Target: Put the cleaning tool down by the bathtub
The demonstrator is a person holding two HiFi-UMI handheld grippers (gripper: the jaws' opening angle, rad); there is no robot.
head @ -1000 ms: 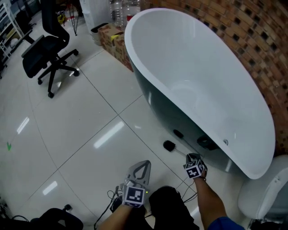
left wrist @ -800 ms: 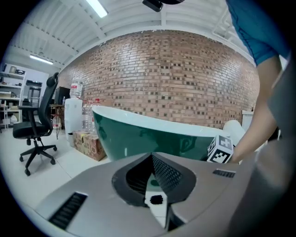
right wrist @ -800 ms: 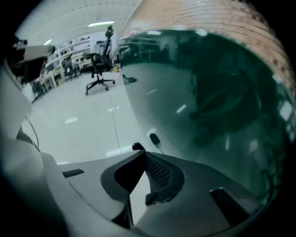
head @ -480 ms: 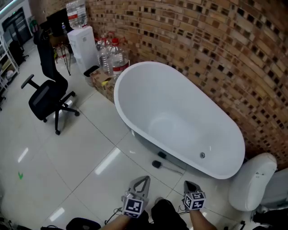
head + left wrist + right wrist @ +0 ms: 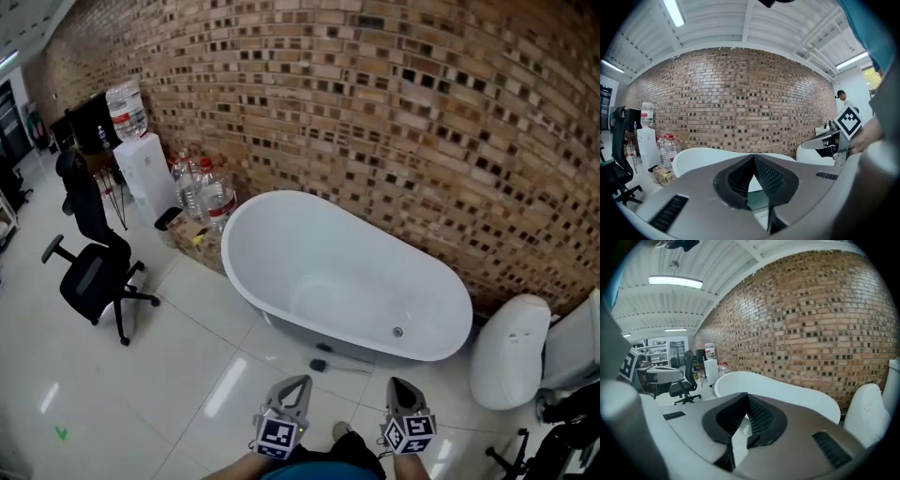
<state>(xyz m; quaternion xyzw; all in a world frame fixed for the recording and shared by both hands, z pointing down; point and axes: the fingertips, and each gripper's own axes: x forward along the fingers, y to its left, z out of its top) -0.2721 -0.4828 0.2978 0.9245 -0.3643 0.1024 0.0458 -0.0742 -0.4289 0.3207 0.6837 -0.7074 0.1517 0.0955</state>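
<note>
The cleaning tool (image 5: pixel 323 363), a black head on a thin handle, lies on the white floor tiles right beside the white bathtub (image 5: pixel 281 239), at its near side. Both grippers are held close to my body at the bottom of the head view, well back from the tool. My left gripper (image 5: pixel 302 381) is shut with nothing in it. My right gripper (image 5: pixel 394 382) is shut and empty too. In the left gripper view the left gripper (image 5: pixel 753 158) has its jaws meeting at the tip before the bathtub (image 5: pixel 708 157). The right gripper view shows the right gripper (image 5: pixel 747 396) the same way, bathtub (image 5: pixel 787 390) beyond.
A brick wall (image 5: pixel 394 122) runs behind the tub. A white toilet (image 5: pixel 511 361) stands at the right. Water bottles (image 5: pixel 202 197), a water dispenser (image 5: pixel 145 173) and a cardboard box (image 5: pixel 192 234) crowd the tub's left end. A black office chair (image 5: pixel 94 272) stands further left.
My right gripper has let go of the tool's handle and drawn back to my body. The tool stays on the floor by the tub. The head view has risen and backed away.
</note>
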